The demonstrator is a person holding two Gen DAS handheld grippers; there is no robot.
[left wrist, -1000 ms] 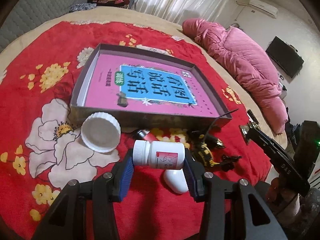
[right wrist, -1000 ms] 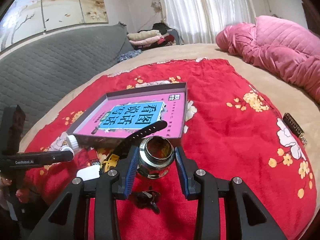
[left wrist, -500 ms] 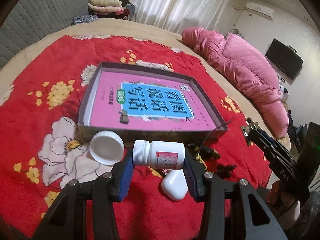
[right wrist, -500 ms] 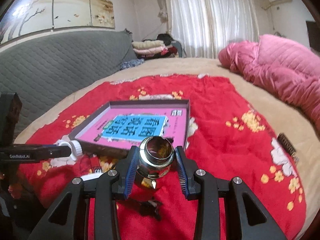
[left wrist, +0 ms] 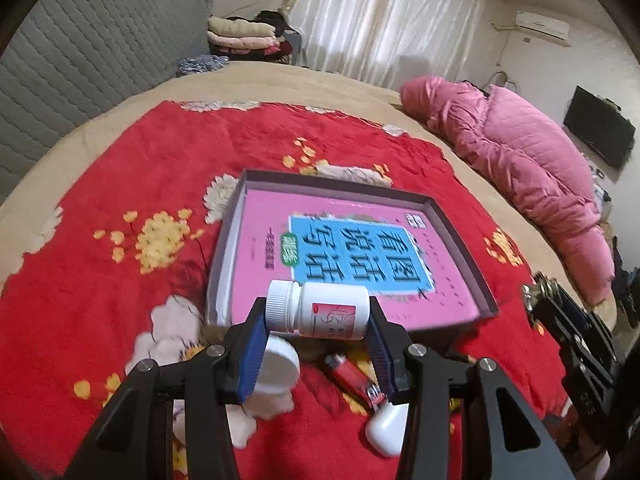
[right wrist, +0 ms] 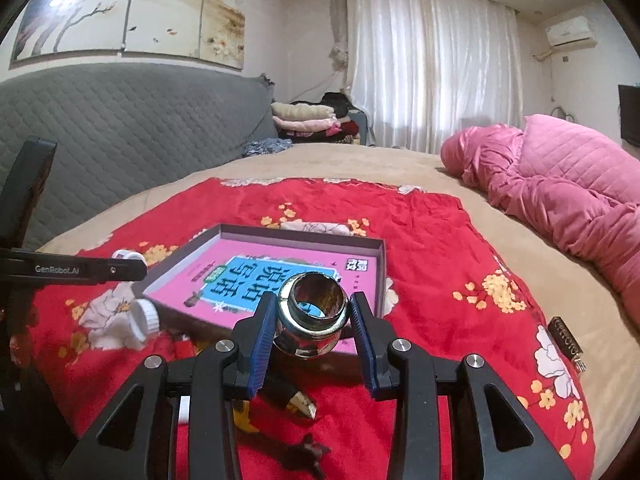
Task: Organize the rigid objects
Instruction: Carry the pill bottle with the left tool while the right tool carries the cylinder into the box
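White pill bottle (left wrist: 318, 310) clamped sideways between left gripper (left wrist: 317, 344) fingers, held above near edge of open box (left wrist: 460, 240). Chrome fitting (right wrist: 314, 318) clamped by right gripper (right wrist: 314, 354) fingers, before same box on red blanket (right wrist: 432, 240). Lighter (left wrist: 352, 374), white cap (left wrist: 278, 368) lying below.

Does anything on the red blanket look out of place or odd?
Yes. A loose white lid lies tipped on its edge beside the box, with no container under it. A red lighter and a white case lie scattered before the box.
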